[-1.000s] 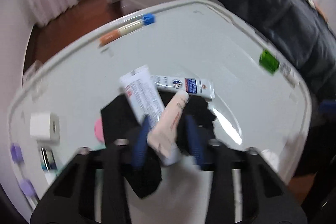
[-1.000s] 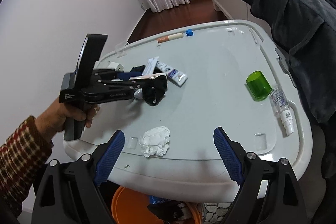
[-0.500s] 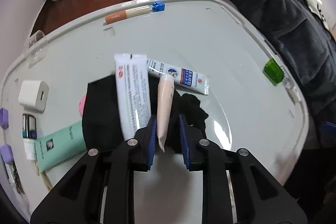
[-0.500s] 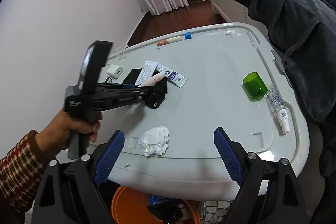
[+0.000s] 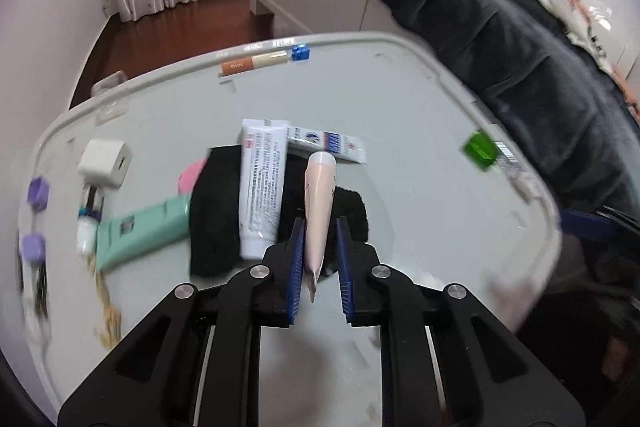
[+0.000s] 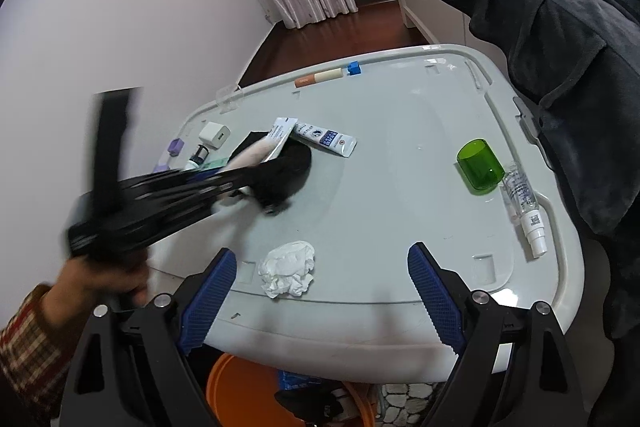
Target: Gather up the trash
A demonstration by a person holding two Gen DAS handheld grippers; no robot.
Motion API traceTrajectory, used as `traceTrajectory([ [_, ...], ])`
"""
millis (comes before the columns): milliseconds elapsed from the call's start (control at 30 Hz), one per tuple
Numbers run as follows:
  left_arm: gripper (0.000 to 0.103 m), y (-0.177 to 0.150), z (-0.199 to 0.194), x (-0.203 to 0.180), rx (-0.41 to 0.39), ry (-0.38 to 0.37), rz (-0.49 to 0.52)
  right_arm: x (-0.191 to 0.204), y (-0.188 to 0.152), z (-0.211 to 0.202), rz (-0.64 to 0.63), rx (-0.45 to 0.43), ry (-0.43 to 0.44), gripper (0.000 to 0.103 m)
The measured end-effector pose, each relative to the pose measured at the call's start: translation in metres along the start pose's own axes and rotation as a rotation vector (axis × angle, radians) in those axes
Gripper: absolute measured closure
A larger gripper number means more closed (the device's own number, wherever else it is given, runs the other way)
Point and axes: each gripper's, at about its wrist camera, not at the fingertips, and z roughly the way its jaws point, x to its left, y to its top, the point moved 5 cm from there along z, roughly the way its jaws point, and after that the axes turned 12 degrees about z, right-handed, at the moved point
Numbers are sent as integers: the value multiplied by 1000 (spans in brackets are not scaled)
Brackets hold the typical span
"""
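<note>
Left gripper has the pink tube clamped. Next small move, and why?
Probably lift it clear and carry it toward the orange bin below the table's near edge. The left gripper, whose jaws have just been closing, pinches the pink tube near its crimped end, the cap end still over the black cloth. The right gripper is open and empty.

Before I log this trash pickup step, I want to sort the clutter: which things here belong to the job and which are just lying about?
Part of the job:
- pale pink tube, clamped in the left gripper
- crumpled tissue
- orange bucket below the table edge

Probably just lying about:
- green cup
- spray bottle
- white charger
- black cloth
</note>
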Motion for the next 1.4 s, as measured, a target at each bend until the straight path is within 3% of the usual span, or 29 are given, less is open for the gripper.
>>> traceTrajectory([
  [300,94,-58,-49,-18,-55,-82,-101,15,-10,26,-101,-7,-92,17],
  [500,94,-79,-50,-3,-42,-44,-126,35,-20,50,-164,3,-120,17],
  [733,94,-88,-63,24,-88,-28,-219,63,-19,83,-229,43,-118,16],
  [933,94,-95,-67,35,-89,-28,-245,97,-28,127,-451,115,-168,7],
  [1000,94,-97,-67,35,-86,-32,-247,96,-30,150,-530,164,-222,11],
  [1033,94,-97,-68,36,-88,-31,-248,96,-27,151,-519,162,-191,19],
  [1100,94,-98,-69,36,-91,-33,-250,94,-15,152,-456,196,-150,82],
  [1233,94,-97,-66,37,-87,-48,-260,88,1,145,-371,238,-128,85],
  [1300,91,-95,-65,35,-91,-56,-260,90,6,132,-383,185,-136,85],
  [1400,76,-94,-64,33,-90,-59,-248,96,21,95,-336,102,-73,85],
])
